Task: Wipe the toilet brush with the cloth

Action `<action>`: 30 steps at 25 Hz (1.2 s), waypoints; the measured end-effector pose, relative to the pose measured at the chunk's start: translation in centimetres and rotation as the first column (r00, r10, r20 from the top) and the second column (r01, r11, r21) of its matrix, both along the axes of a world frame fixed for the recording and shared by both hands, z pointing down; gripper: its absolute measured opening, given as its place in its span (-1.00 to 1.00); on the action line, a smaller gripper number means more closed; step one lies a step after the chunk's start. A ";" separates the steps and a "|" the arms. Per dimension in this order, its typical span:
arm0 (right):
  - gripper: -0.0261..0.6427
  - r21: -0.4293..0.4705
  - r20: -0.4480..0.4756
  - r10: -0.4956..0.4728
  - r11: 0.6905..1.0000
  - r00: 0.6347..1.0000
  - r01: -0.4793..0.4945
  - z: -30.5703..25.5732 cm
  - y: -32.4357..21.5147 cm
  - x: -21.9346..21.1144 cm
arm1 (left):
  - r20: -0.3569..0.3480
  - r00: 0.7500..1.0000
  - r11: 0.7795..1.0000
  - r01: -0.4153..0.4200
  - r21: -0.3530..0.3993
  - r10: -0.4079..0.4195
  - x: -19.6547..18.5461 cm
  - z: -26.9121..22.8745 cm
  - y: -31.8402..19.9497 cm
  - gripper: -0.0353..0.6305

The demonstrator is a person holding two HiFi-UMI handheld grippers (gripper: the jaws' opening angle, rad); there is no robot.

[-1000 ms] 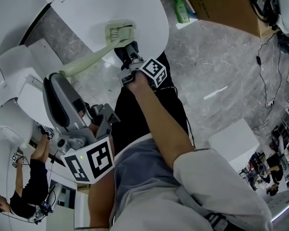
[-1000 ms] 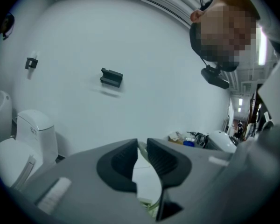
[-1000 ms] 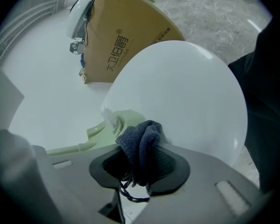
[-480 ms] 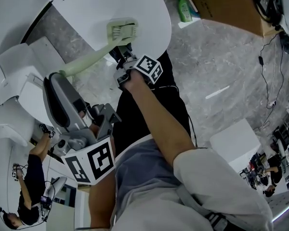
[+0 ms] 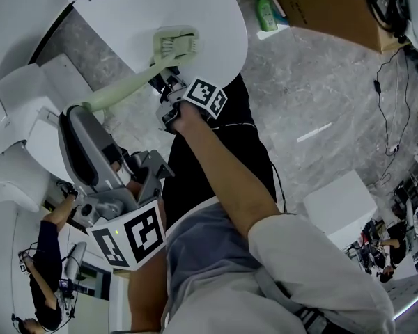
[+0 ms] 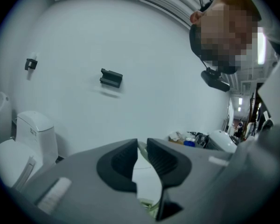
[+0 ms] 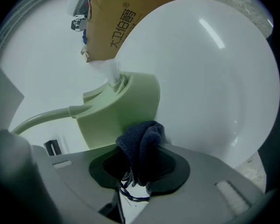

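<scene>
Right gripper is clamped on a dark blue cloth, right up against the pale green toilet brush, whose head lies on the white table, upper middle of the head view. Left gripper is pinched shut on the brush's handle, lower left.

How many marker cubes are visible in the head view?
2. One marker cube sits on the left gripper, low left. The other rides the right gripper, centre, just below the toilet brush head. None seems hidden.
</scene>
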State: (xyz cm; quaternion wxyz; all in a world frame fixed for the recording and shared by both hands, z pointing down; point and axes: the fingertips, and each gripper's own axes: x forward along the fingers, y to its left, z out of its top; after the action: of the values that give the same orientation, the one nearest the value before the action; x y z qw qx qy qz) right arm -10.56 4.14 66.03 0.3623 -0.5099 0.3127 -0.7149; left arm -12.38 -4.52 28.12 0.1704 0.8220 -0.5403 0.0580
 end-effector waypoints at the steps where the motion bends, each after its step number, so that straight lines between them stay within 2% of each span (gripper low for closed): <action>1: -0.60 0.003 0.003 -0.003 1.000 1.000 0.003 0.0 -0.3 -0.2 | 0.000 1.000 1.000 0.000 0.001 0.000 0.0 0.0 -0.1 -0.89; 8: -0.60 0.035 0.020 -0.048 0.998 0.999 0.048 0.1 -1.8 -1.9 | 0.001 1.000 1.000 -0.007 0.006 0.007 0.0 0.1 -0.3 -0.89; 14: -0.60 0.069 -0.016 -0.112 0.991 0.994 0.113 -0.9 -3.3 -2.3 | 0.003 1.000 1.000 -0.009 0.008 0.009 0.2 0.2 -0.6 -0.89; 23: -0.60 0.131 -0.151 -0.315 0.933 0.937 0.335 -4.1 -3.6 -2.3 | 0.008 1.000 1.000 -0.008 0.010 0.008 0.2 0.1 -0.9 -0.89; 30: -0.60 0.133 -0.179 -0.361 0.913 0.915 0.386 -5.7 -3.0 -2.1 | 0.013 1.000 1.000 -0.005 0.013 0.005 0.5 -0.1 -1.1 -0.89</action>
State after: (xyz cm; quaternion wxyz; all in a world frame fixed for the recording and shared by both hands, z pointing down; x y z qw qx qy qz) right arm -12.65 1.14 60.31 0.2352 -0.4610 0.4892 -0.7021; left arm -11.93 -5.64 28.03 0.1611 0.8240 -0.5398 0.0602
